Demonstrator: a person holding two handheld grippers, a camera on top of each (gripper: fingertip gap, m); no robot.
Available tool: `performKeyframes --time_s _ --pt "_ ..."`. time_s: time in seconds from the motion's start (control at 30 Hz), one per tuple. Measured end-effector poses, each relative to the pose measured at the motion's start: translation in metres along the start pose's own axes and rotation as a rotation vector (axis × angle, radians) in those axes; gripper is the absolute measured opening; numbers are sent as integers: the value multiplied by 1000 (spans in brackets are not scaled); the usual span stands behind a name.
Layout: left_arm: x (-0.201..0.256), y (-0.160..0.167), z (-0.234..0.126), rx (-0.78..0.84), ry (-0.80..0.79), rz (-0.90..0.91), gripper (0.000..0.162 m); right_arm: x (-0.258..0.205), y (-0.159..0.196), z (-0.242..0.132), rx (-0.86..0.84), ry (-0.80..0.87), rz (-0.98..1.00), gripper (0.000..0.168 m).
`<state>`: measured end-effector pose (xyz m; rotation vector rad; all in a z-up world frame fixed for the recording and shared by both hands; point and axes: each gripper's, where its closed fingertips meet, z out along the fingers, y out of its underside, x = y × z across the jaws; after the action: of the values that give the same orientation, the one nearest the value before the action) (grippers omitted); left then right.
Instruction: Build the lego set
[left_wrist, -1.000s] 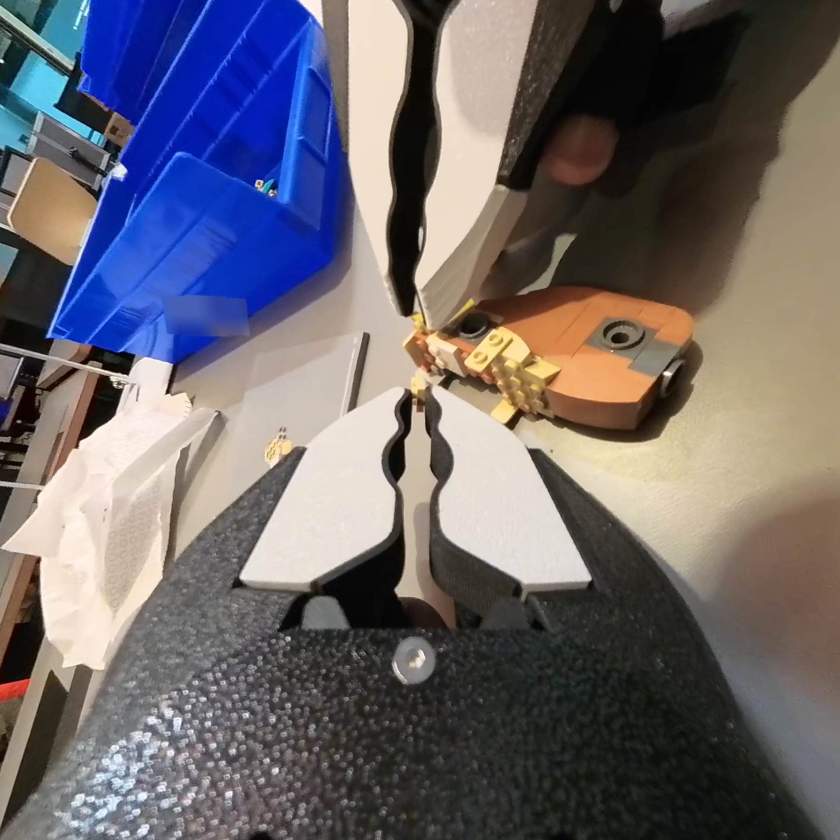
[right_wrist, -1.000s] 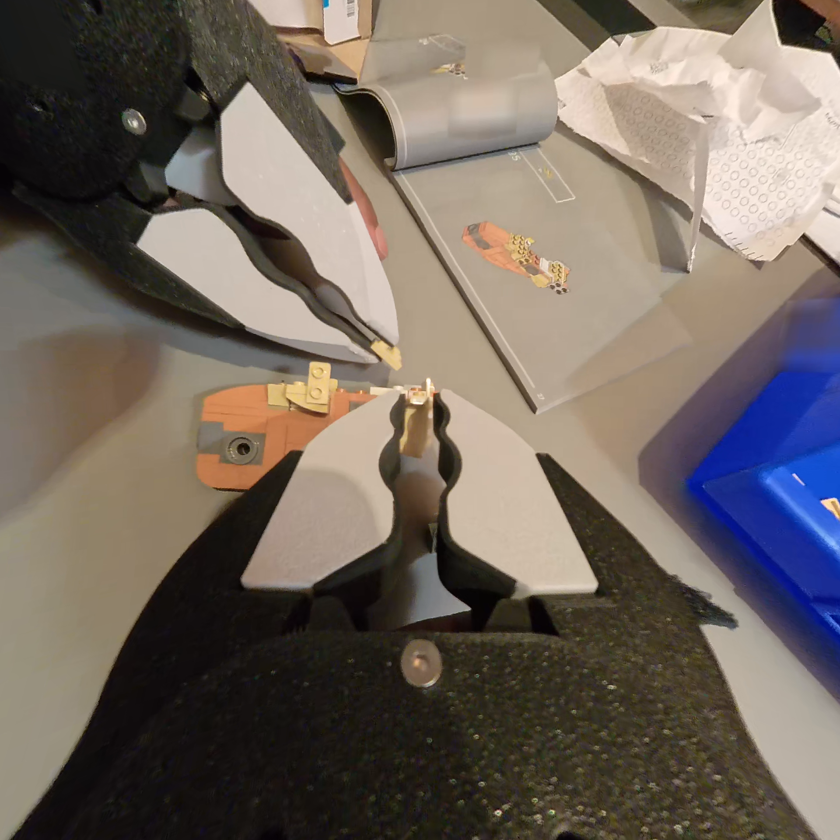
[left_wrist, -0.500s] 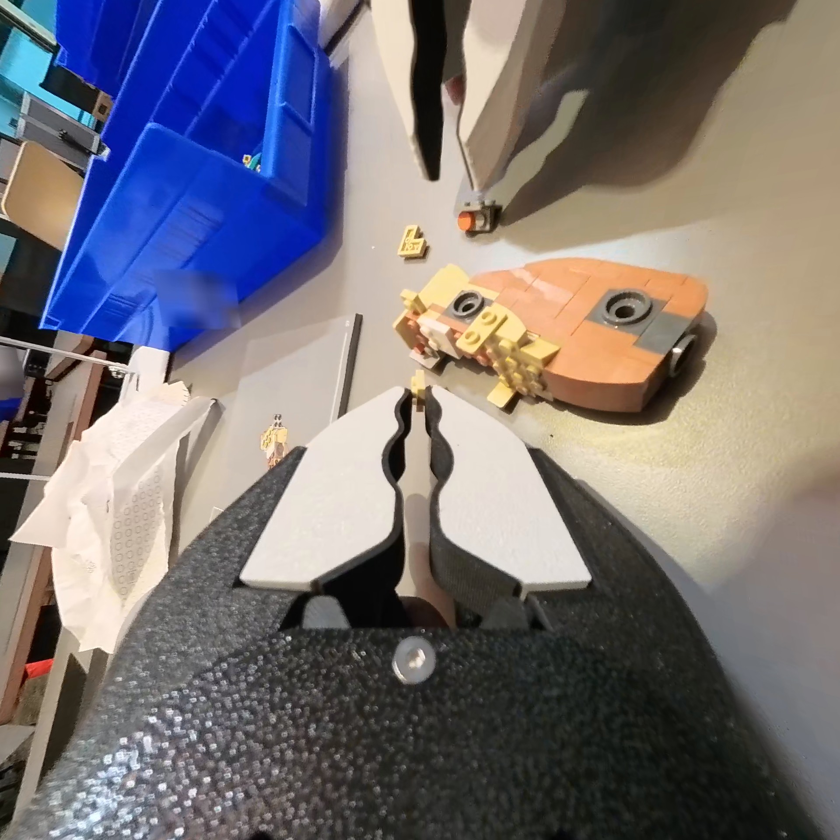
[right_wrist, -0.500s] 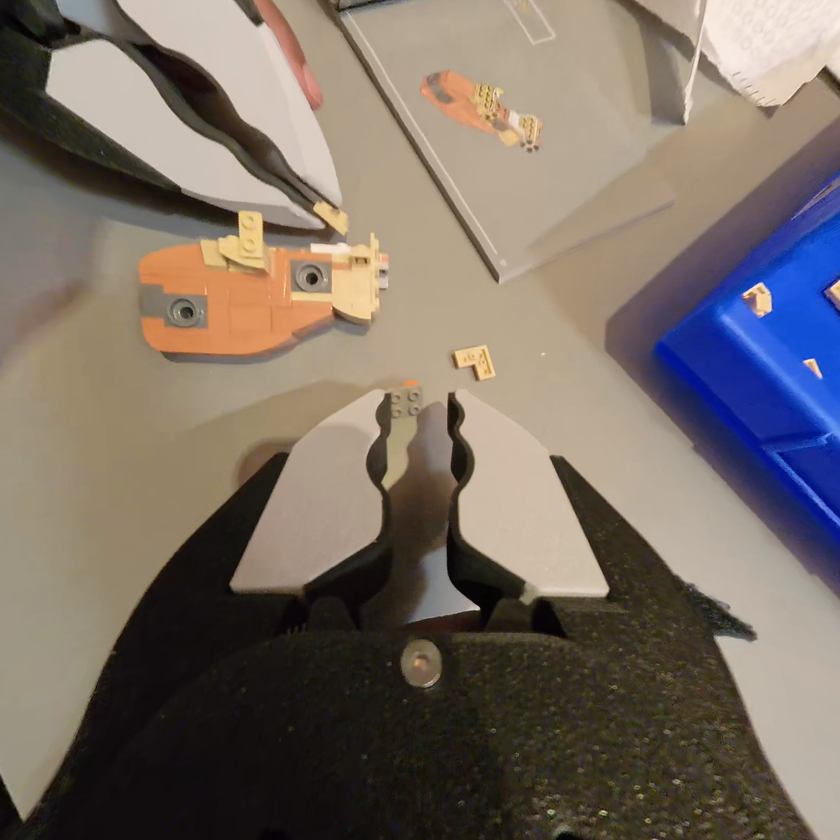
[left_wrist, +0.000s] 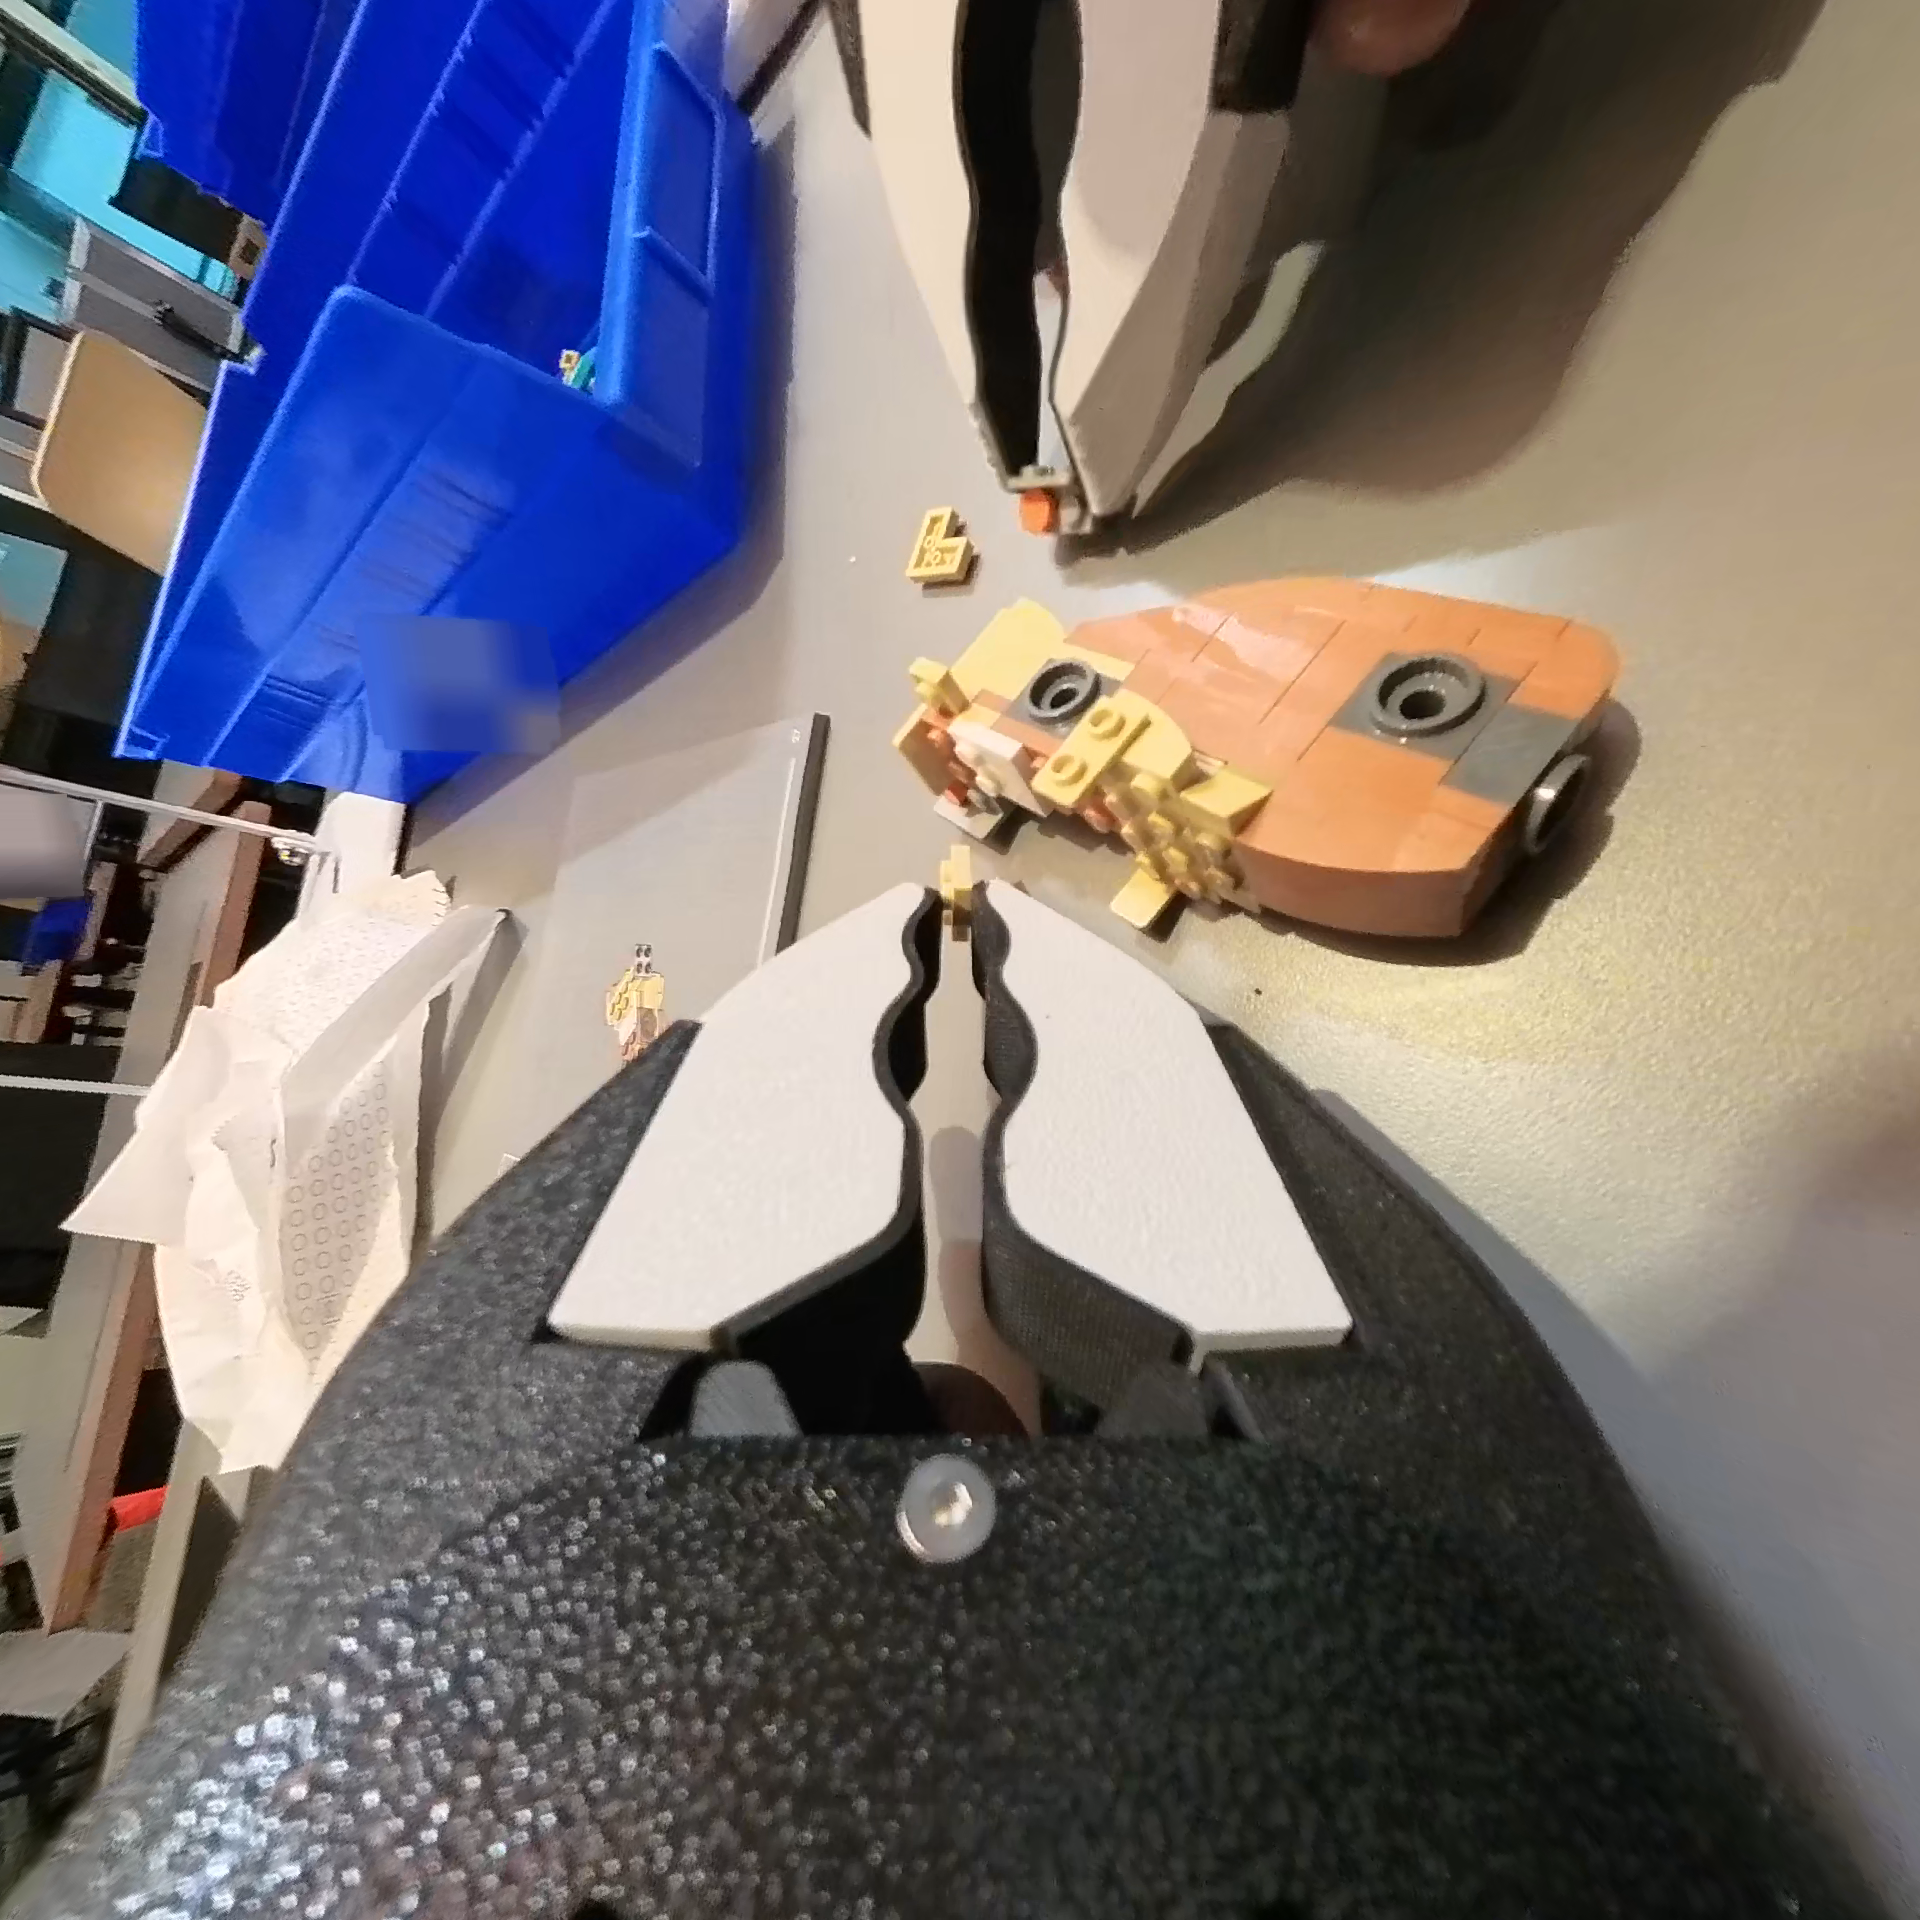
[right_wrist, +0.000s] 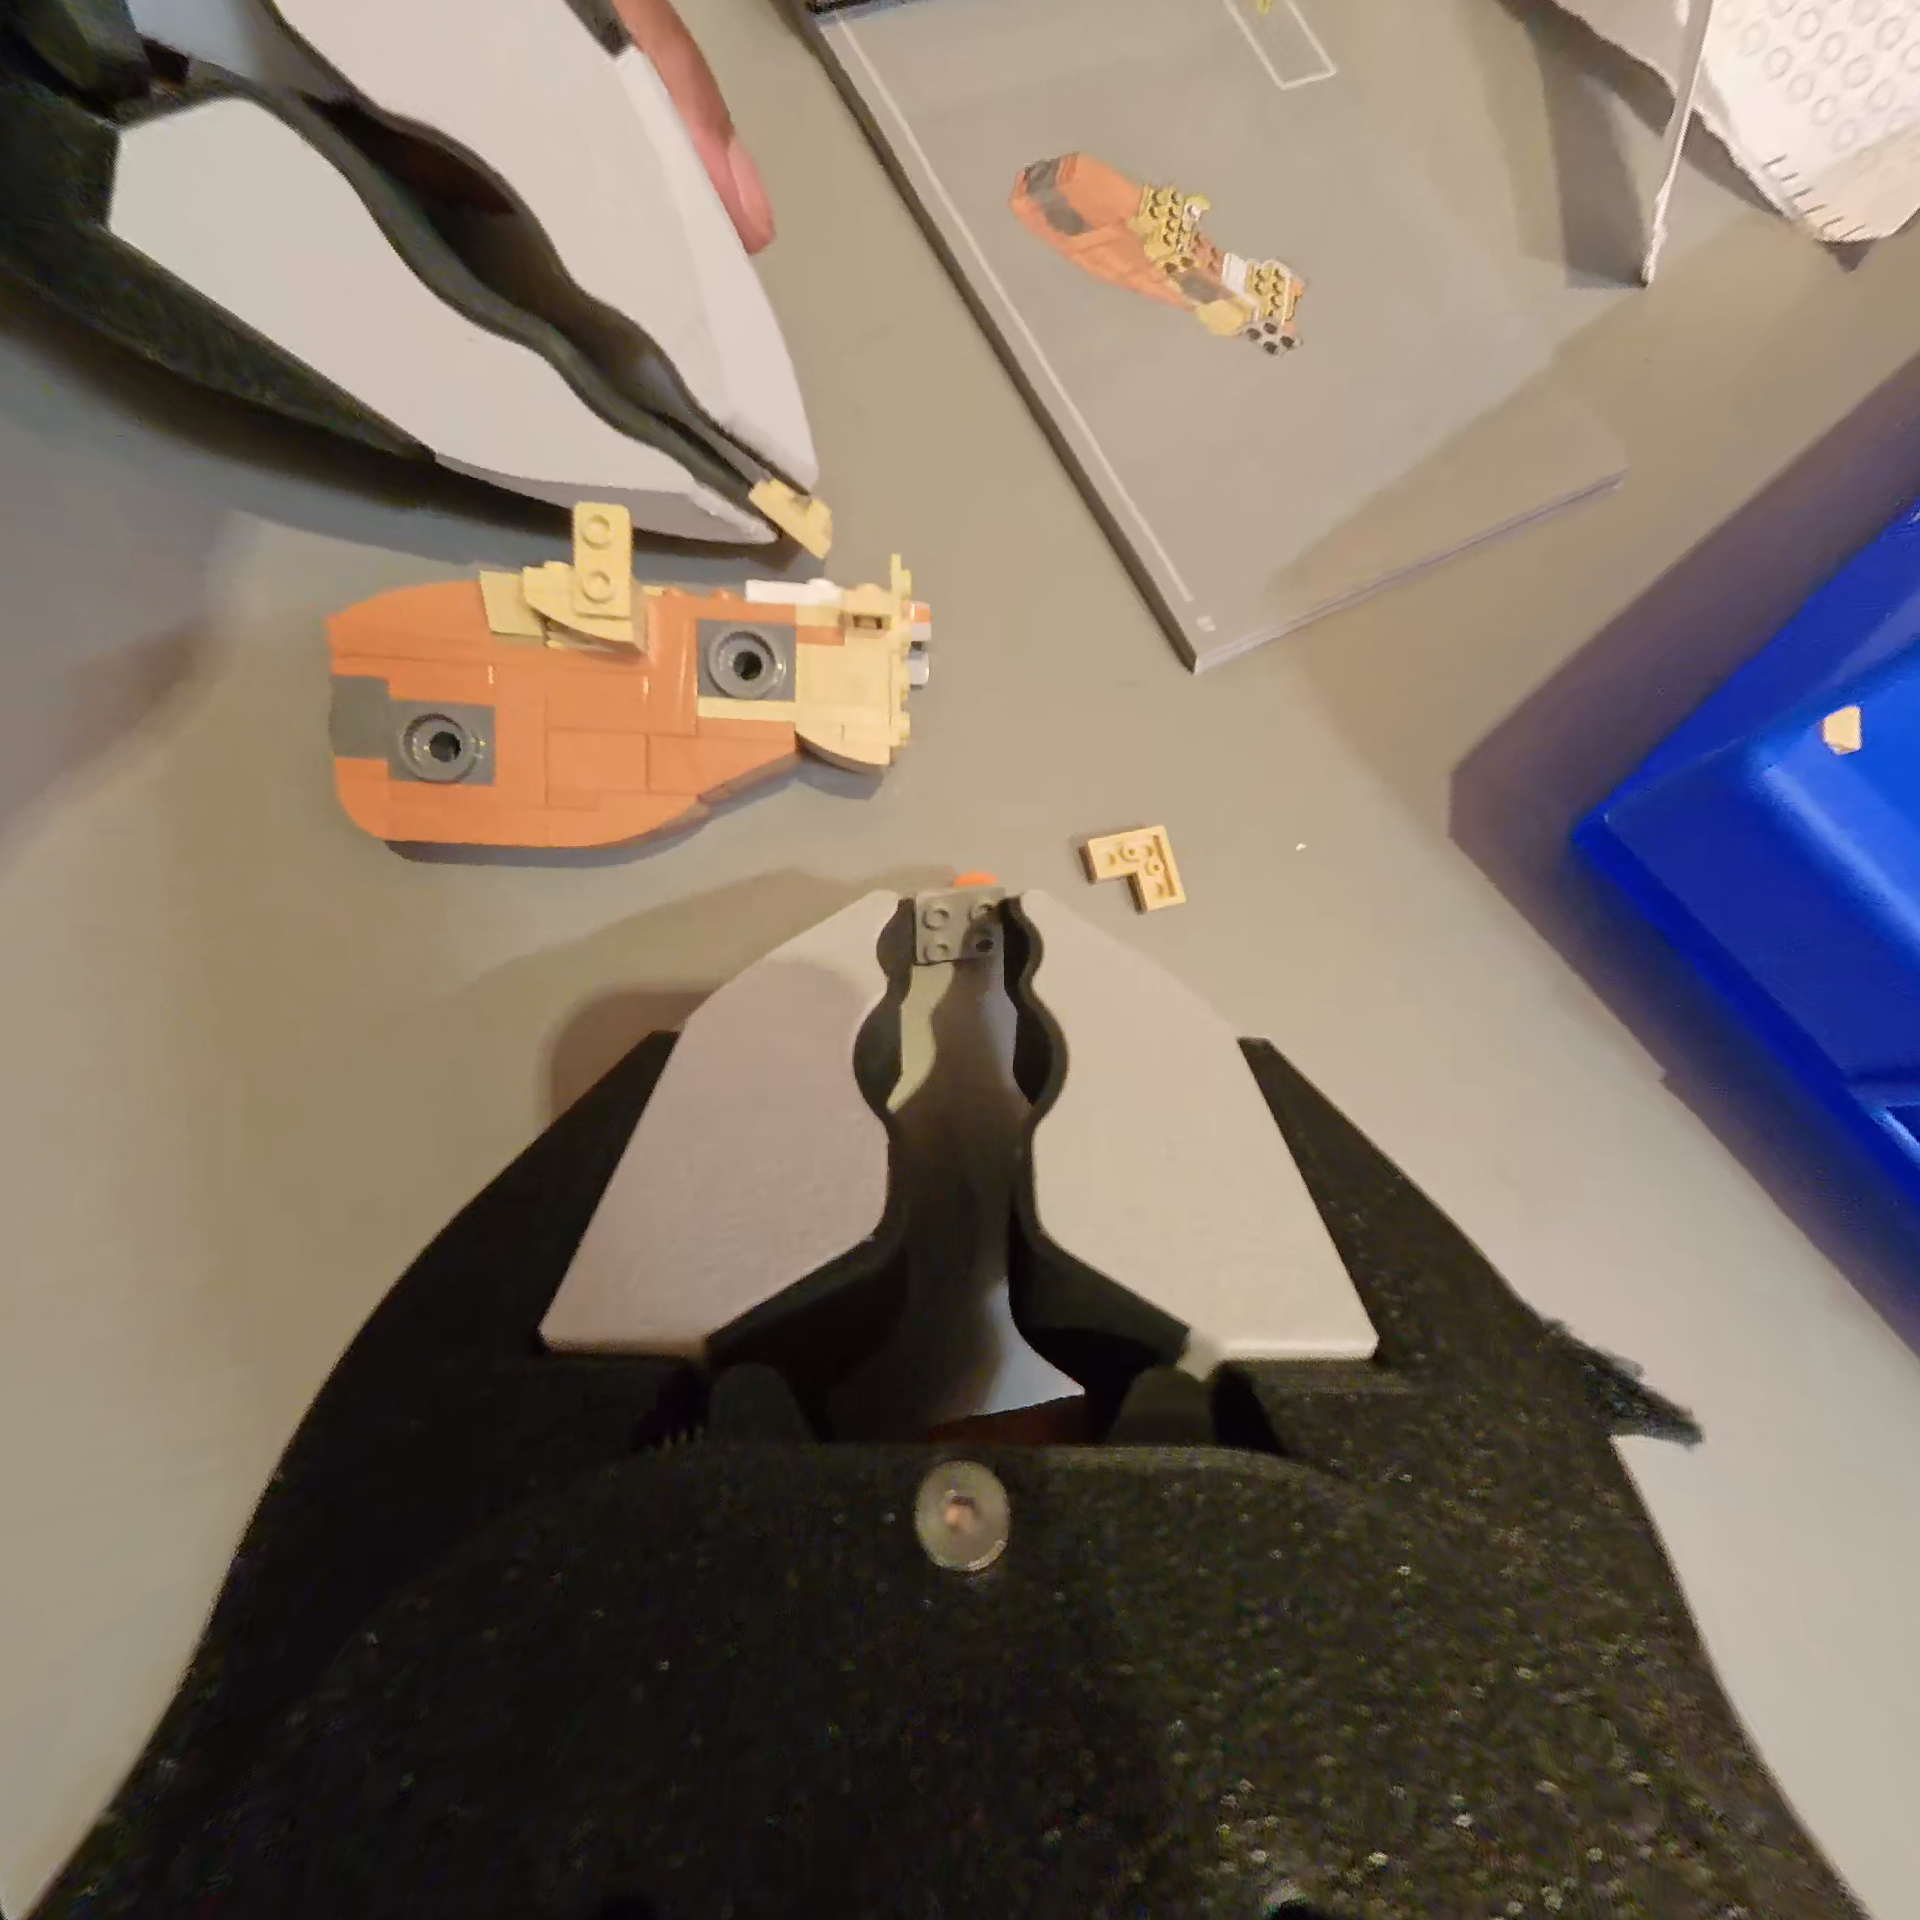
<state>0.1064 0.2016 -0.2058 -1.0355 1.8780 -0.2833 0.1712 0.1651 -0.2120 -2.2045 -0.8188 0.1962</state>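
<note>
Lego hull (right_wrist: 582, 717) lying flat, tan nose (right_wrist: 847, 696) apparently toward booklet (right_wrist: 1247, 343)

1. Left gripper (left_wrist: 958, 914): rough, speckled black body; matt grey fingers (left_wrist: 790, 1101); bright metal screw (left_wrist: 943, 1536).
2. Lego model (right_wrist: 613, 707): smooth, slightly glossy plastic.
3. Bin (left_wrist: 436, 416), upper left: glossy blue plastic.
4. Bag (left_wrist: 281, 1132), left edge: crumpled white paper.
5. Table (left_wrist: 1558, 1091): smooth matt grey.

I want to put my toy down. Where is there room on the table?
Bare table lies below the model, left of the right gripper. It is crowded between model, L-piece, booklet and blue bin, where the left gripper also sits.
</note>
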Motion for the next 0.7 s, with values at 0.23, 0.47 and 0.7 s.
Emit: performKeyframes --time_s 0.23,0.47,0.7 --pt "3 1 -1 -12 12 33 5 0 -11 -1 72 -3 -27 16" --pt "5 -2 -4 19 84 -36 17 2 -22 -6 178 -41 8 16" --pt "8 -4 -4 32 147 -130 19 -1 -25 -3 171 -71 1 16"
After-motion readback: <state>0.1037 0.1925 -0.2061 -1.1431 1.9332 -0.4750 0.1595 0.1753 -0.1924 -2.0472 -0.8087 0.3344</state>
